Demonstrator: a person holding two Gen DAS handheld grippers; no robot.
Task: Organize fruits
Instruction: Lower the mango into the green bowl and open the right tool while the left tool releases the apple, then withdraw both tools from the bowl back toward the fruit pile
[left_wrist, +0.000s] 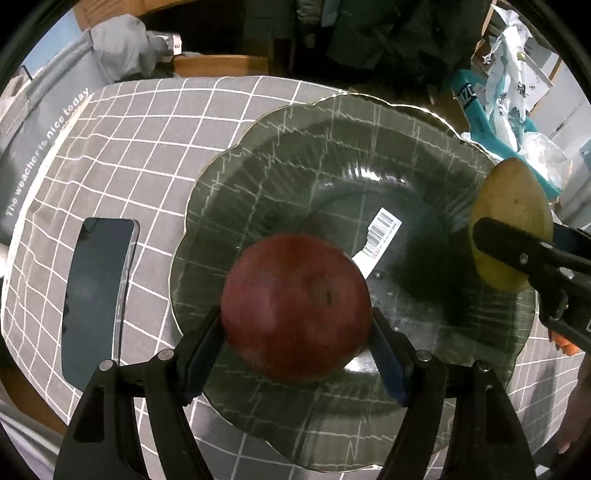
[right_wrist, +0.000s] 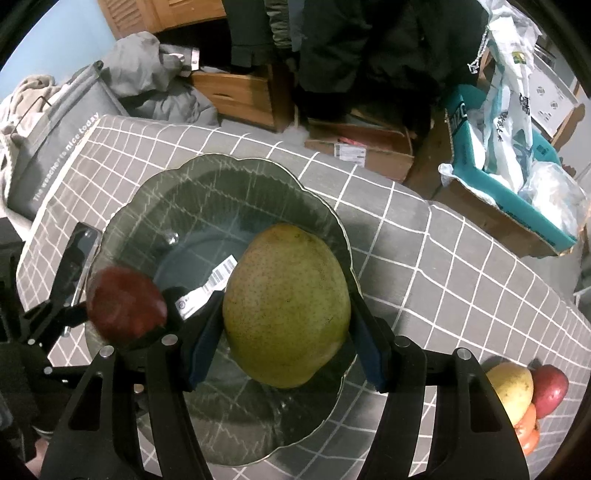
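My left gripper (left_wrist: 297, 339) is shut on a red apple (left_wrist: 295, 306) and holds it just over the near part of a smoky glass plate (left_wrist: 280, 147). My right gripper (right_wrist: 286, 341) is shut on a yellow-green pear (right_wrist: 286, 306), hanging over the same plate (right_wrist: 207, 192). Seen from the left wrist, the pear (left_wrist: 511, 206) is at the plate's right rim, clamped by the right gripper (left_wrist: 532, 254). Seen from the right wrist, the apple (right_wrist: 125, 306) hangs at the plate's left side. A barcode sticker (left_wrist: 380, 232) shows through the plate's middle.
A grey checked cloth (right_wrist: 443, 266) covers the table. A dark phone (left_wrist: 96, 295) lies left of the plate. More fruit, a pear, a red apple and orange pieces (right_wrist: 524, 395), sits at the near right. Boxes, bags and clothes (right_wrist: 509, 147) crowd the floor beyond the table's far edge.
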